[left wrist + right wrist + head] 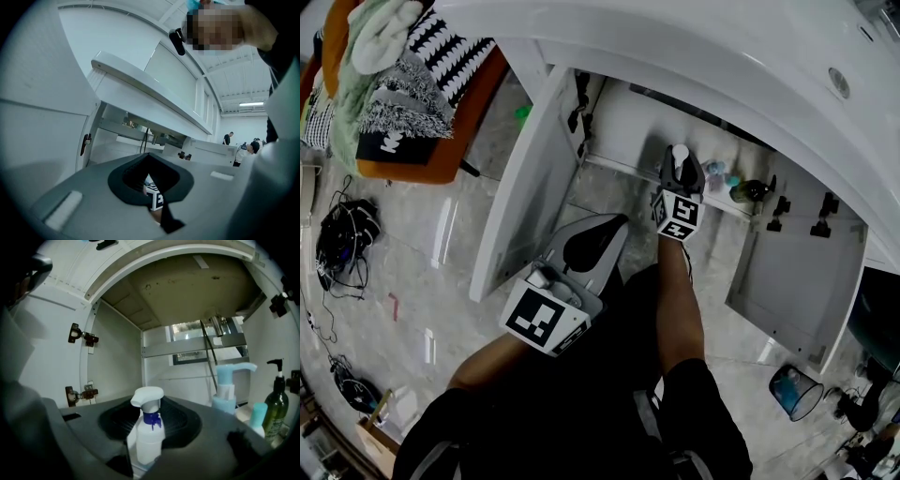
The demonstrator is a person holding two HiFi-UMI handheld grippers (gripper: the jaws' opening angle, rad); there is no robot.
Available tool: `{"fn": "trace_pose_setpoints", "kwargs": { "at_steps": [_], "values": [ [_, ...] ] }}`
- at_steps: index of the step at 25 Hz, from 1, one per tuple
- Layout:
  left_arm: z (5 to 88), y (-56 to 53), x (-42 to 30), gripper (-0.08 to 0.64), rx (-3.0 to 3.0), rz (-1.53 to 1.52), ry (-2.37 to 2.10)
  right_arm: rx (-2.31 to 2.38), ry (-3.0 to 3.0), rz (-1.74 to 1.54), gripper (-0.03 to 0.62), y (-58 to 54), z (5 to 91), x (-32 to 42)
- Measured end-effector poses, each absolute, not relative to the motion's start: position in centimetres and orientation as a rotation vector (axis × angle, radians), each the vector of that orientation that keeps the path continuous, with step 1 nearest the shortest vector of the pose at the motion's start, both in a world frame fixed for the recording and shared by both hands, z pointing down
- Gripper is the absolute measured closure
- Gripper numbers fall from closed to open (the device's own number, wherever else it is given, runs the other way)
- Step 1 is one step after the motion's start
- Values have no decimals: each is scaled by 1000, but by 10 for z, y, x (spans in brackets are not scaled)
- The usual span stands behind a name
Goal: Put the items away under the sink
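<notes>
A glossy white cabinet door (520, 197) stands swung wide beneath the smooth white sink (750, 56). Beside it, the matte grey left tool (602, 234), with a black-and-white checkered marker cube (544, 317), has its dark pads slightly spread around nothing. The right tool (680, 167) pinches a cloudy white plastic spray bottle (149, 441), its rounded trigger head over a blue collar, at the mouth of the cabinet (117, 357). Further right inside stand a pale blue pump bottle (225, 392) and a dark green bottle (276, 404) with a black pump.
</notes>
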State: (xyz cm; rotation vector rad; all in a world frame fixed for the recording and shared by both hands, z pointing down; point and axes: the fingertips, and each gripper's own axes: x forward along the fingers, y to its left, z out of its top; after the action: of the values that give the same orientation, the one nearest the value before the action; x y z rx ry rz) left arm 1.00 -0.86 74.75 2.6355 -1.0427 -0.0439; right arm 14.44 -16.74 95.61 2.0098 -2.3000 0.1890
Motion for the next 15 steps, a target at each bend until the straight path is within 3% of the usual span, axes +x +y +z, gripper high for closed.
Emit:
{"fn": "trace_pose_setpoints", "kwargs": {
  "at_steps": [15],
  "values": [
    [748, 1, 20, 554, 2653, -23, -1026, 1981, -2275, 161, 407, -161, 954, 147]
  ]
}}
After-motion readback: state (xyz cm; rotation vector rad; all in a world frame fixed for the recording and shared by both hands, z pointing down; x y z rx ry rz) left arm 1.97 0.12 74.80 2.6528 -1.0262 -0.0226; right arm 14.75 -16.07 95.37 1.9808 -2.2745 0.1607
